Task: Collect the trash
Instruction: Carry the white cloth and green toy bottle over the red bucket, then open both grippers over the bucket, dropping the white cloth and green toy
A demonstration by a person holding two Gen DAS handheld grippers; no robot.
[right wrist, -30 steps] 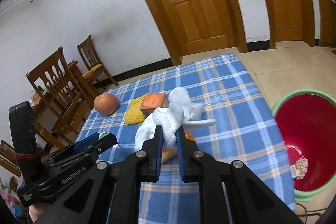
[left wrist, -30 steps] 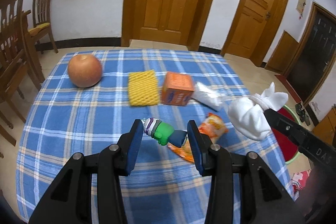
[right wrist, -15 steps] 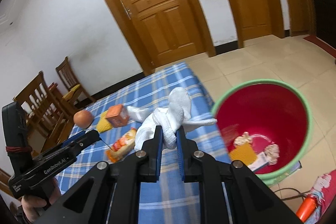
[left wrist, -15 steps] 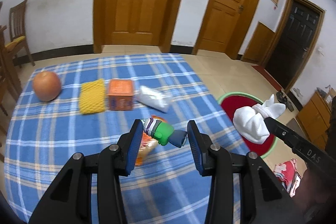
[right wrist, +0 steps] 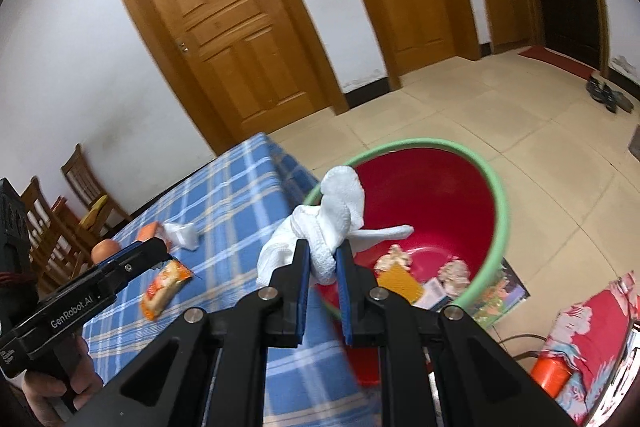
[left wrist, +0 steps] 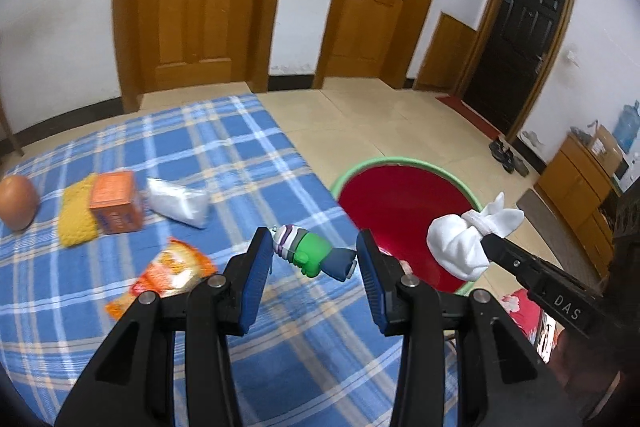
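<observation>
My left gripper (left wrist: 314, 254) is shut on a small green, purple and grey toy figure (left wrist: 310, 253), held above the right edge of the blue checked table (left wrist: 224, 147). My right gripper (right wrist: 323, 261) is shut on a white wad of tissue (right wrist: 340, 203). That wad hangs over the near rim of a red basin with a green rim (right wrist: 496, 195) on the floor beside the table. The left wrist view shows the same wad (left wrist: 460, 247) to the right, in front of the basin (left wrist: 384, 161). Scraps of paper and wrappers (right wrist: 400, 277) lie in the basin.
An orange snack packet (left wrist: 172, 267), an orange box (left wrist: 114, 201), a yellow sponge (left wrist: 76, 215), a clear plastic bag (left wrist: 178, 201) and a round orange fruit (left wrist: 16, 201) lie on the table. Wooden chairs (right wrist: 86, 183) stand beyond its far side. Tiled floor surrounds the basin.
Both grippers have swung right from over the table's middle to its edge by the basin, each still holding its thing. The basin has come into full view.
</observation>
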